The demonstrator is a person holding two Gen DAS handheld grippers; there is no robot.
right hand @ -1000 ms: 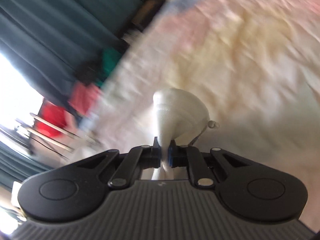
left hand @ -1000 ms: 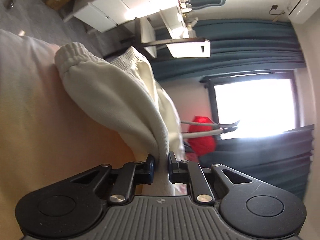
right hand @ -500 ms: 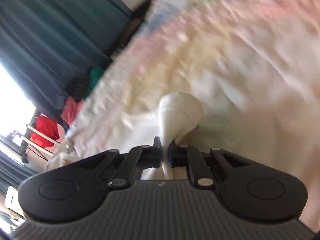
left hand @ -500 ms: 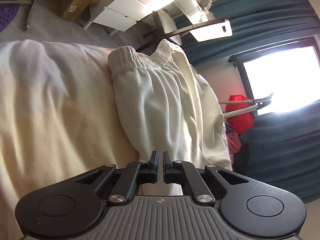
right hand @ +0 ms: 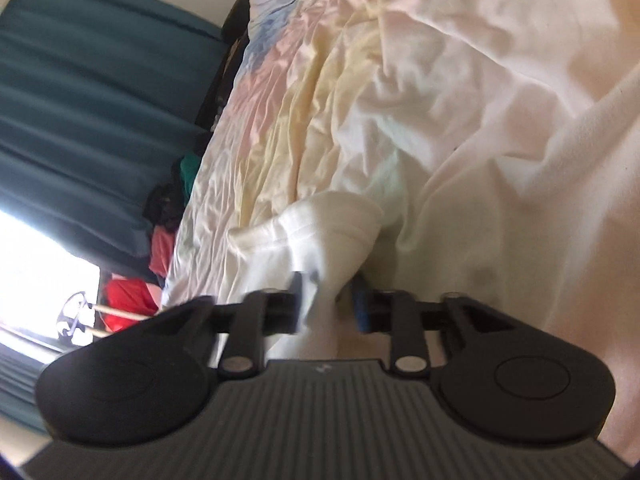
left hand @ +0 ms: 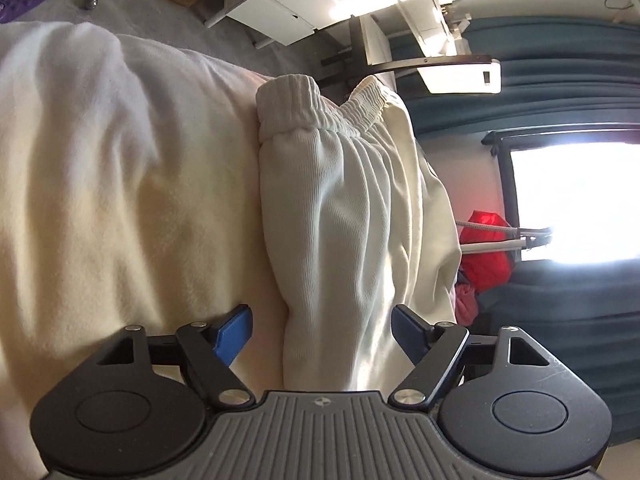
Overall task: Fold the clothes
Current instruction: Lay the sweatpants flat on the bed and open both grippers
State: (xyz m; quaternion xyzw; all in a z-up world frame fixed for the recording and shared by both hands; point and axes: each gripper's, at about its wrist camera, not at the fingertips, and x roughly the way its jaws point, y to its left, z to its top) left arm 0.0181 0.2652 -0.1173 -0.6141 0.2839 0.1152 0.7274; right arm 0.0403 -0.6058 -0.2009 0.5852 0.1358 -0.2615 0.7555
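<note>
Now the cream trousers (left hand: 352, 208) lie on the pale blanket (left hand: 120, 184) of the bed, elastic waistband (left hand: 320, 108) at the far end, near the bed's edge. Left gripper (left hand: 322, 330): jaws opening, blue pads spread wide; cloth sits between them, neither pad pressing it. Right gripper (right hand: 330, 300): jaws also opening, blurred; a bunched white end of the trousers (right hand: 320, 236) lies between the fingers, apparently no longer pinched. Crumpled pastel sheet (right hand: 360, 80) beyond. Teal curtains (left hand: 560, 92) and bright window (left hand: 576, 200) behind; red bag (left hand: 486, 252) near the window.
</note>
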